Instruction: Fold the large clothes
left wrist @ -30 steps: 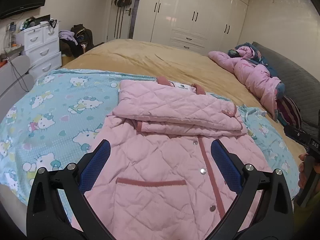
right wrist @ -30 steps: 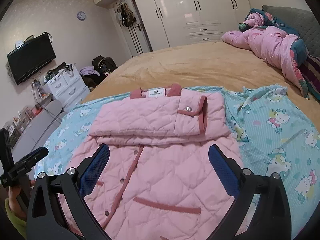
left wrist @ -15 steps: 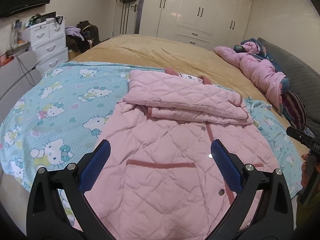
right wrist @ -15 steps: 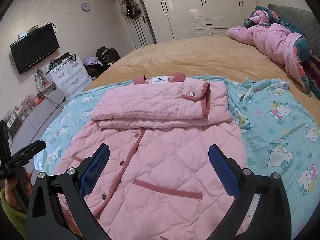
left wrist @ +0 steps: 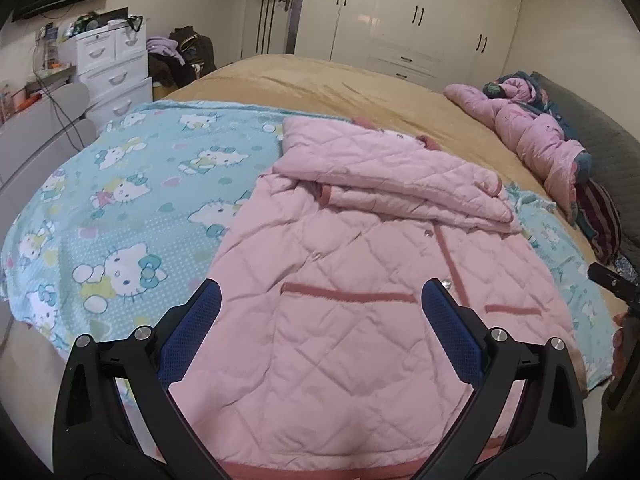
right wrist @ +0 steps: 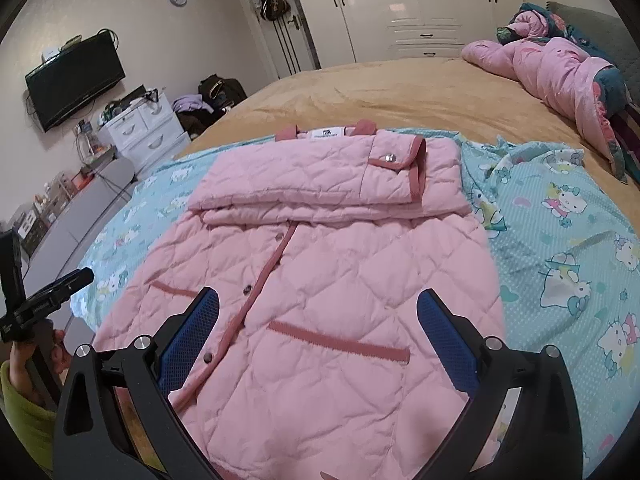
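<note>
A pink quilted jacket [left wrist: 360, 264] [right wrist: 320, 280] lies flat on a turquoise cartoon-cat sheet [left wrist: 120, 208] [right wrist: 560, 240] on the bed. Both sleeves are folded across its chest in a stacked band [left wrist: 392, 176] [right wrist: 320, 180], and the darker pink hem is nearest me. My left gripper [left wrist: 320, 312] hovers open over the jacket's lower left part, holding nothing. Above the lower right part my right gripper [right wrist: 318, 316] is also open and empty. In the right wrist view the left gripper's body [right wrist: 40, 300] shows at far left in a hand.
The tan bedspread [left wrist: 340, 88] stretches behind the sheet. A crumpled pink duvet [left wrist: 536, 136] [right wrist: 560, 68] lies at the bed's far right by the grey headboard. White drawers [left wrist: 116, 76], a wall TV [right wrist: 76, 80] and white wardrobes [right wrist: 400, 4] ring the room.
Both grippers have drawn back toward the near edge of the bed and the jacket's hem. More of the lower jacket now shows. Both stay open.
</note>
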`<action>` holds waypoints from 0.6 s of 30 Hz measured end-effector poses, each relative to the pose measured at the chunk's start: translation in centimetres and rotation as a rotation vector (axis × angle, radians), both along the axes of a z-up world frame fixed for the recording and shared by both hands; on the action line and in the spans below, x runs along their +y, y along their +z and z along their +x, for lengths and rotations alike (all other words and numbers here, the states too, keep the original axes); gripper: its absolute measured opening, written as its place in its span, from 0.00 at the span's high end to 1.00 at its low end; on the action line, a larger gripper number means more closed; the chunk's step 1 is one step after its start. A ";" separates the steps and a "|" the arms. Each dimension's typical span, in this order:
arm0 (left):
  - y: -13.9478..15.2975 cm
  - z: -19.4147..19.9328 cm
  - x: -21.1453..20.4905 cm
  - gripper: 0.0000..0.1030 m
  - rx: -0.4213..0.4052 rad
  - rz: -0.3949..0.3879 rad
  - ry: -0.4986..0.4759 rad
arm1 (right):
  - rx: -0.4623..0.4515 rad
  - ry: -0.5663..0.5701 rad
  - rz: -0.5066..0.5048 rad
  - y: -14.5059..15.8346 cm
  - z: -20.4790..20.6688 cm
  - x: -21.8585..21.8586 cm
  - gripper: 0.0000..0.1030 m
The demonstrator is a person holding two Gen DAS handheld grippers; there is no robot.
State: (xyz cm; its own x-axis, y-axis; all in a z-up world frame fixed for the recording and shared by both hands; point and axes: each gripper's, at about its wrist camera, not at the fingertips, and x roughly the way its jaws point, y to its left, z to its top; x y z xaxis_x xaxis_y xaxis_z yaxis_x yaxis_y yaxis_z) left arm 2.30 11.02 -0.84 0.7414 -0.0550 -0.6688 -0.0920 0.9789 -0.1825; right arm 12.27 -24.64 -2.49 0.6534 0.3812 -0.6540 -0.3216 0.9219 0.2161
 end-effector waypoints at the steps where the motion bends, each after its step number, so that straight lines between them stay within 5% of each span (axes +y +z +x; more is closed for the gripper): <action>1: -0.3 -0.1 0.2 0.09 0.009 0.003 0.004 | 0.002 0.001 -0.003 -0.1 -0.1 0.0 0.04; 18: -6.2 -1.6 6.0 0.09 0.143 -0.046 0.117 | 0.103 0.008 -0.028 -4.3 -1.8 -1.3 0.04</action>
State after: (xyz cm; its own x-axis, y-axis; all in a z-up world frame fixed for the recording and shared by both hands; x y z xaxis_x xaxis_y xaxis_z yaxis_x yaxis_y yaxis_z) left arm 0.75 17.02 -7.00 0.6418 -0.0069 -0.7669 -0.2333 0.9508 -0.2038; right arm 10.42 -25.96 -6.75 0.5792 0.3664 -0.7282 -0.3061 0.9257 0.2223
